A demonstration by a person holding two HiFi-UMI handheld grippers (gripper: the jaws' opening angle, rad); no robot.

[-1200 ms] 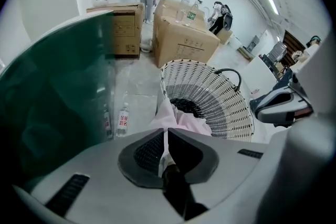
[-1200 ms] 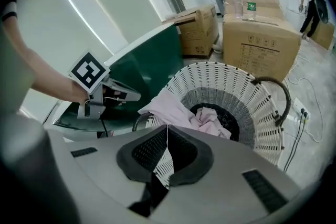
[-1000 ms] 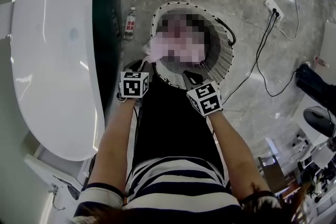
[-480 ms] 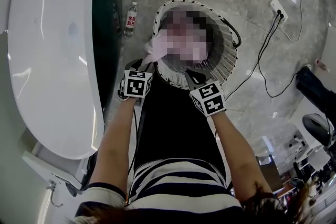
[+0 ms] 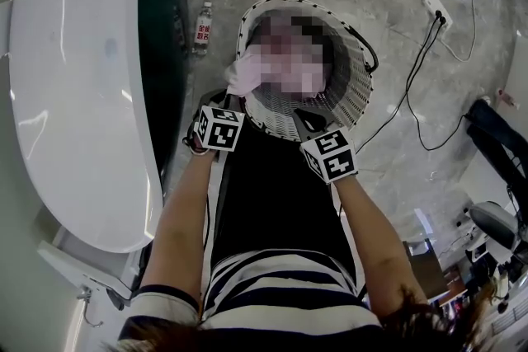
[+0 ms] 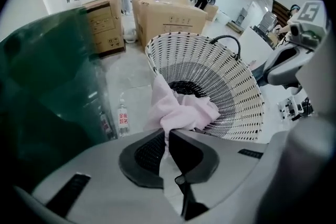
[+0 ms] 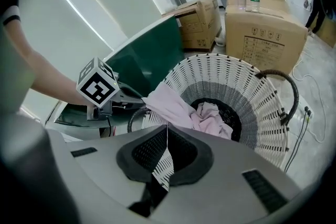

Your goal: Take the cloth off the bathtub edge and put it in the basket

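Note:
A pink cloth hangs over the near left rim of the white woven basket, one end lying inside it. My left gripper is shut on the cloth's near end, which runs into the seam between the jaws at the rim. My right gripper is shut with nothing in it, just short of the basket's near rim. In the right gripper view the cloth trails from the left gripper's cube down into the basket. The white bathtub lies to the left.
A plastic bottle lies on the marble floor between tub and basket. A black cable and a power strip run along the floor at the right. Cardboard boxes stand behind the basket. The tub's dark green side is close on the left.
Both grippers have edged slightly toward the basket. The pink cloth still drapes over the rim at the left gripper's jaws.

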